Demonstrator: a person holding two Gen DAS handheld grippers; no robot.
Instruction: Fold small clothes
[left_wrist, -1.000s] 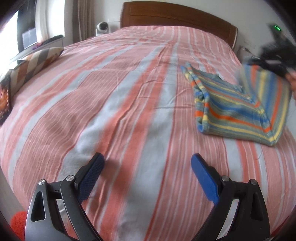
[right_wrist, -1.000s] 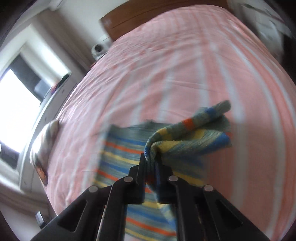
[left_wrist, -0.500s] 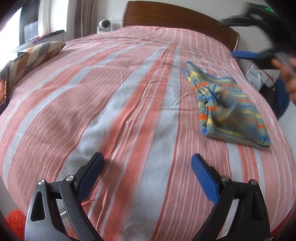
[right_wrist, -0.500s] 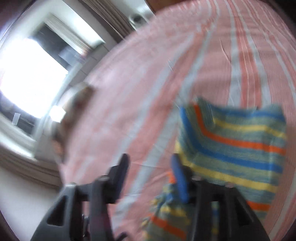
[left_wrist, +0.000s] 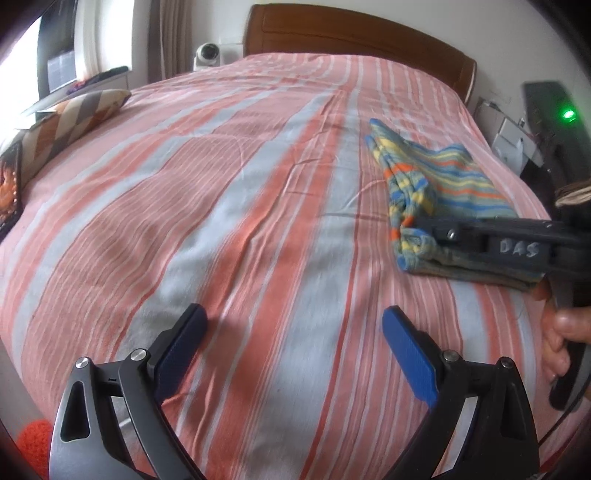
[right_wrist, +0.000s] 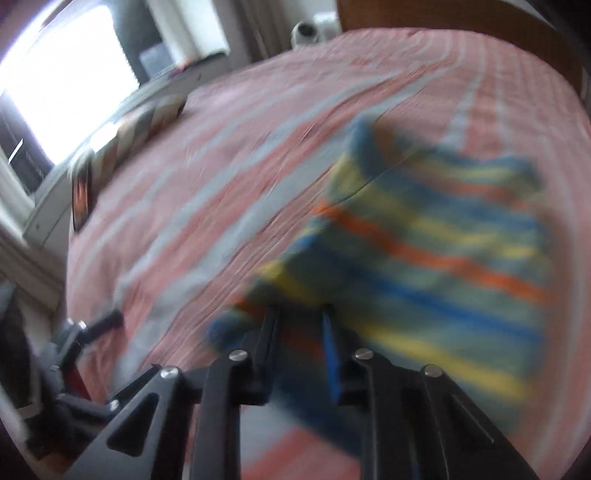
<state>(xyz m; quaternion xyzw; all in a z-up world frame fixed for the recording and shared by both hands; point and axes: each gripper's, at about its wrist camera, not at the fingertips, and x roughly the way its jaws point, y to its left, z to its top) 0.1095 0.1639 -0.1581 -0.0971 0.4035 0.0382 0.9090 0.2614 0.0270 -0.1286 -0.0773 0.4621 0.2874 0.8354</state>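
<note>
A small striped knit garment (left_wrist: 447, 184), blue, yellow, orange and grey, lies folded on the right side of the bed. It also shows, blurred, in the right wrist view (right_wrist: 424, 251). My left gripper (left_wrist: 295, 343) is open and empty, low over the near part of the bed, well left of the garment. My right gripper (right_wrist: 299, 325) reaches over the garment's near left corner with its jaws narrowly apart. Motion blur hides whether cloth sits between them. In the left wrist view the right gripper (left_wrist: 424, 225) comes in from the right onto that corner.
The bed has a pink, orange and grey striped cover (left_wrist: 221, 206) and a wooden headboard (left_wrist: 351, 40). A patterned cushion (left_wrist: 70, 122) lies at the left edge. A white camera (left_wrist: 208, 55) stands behind the bed. Cluttered furniture (left_wrist: 517, 144) stands to the right.
The right gripper let go of the lifted garment, which dropped flat into a fold. It then swung back down to the garment's near left corner. The left gripper stayed still.
</note>
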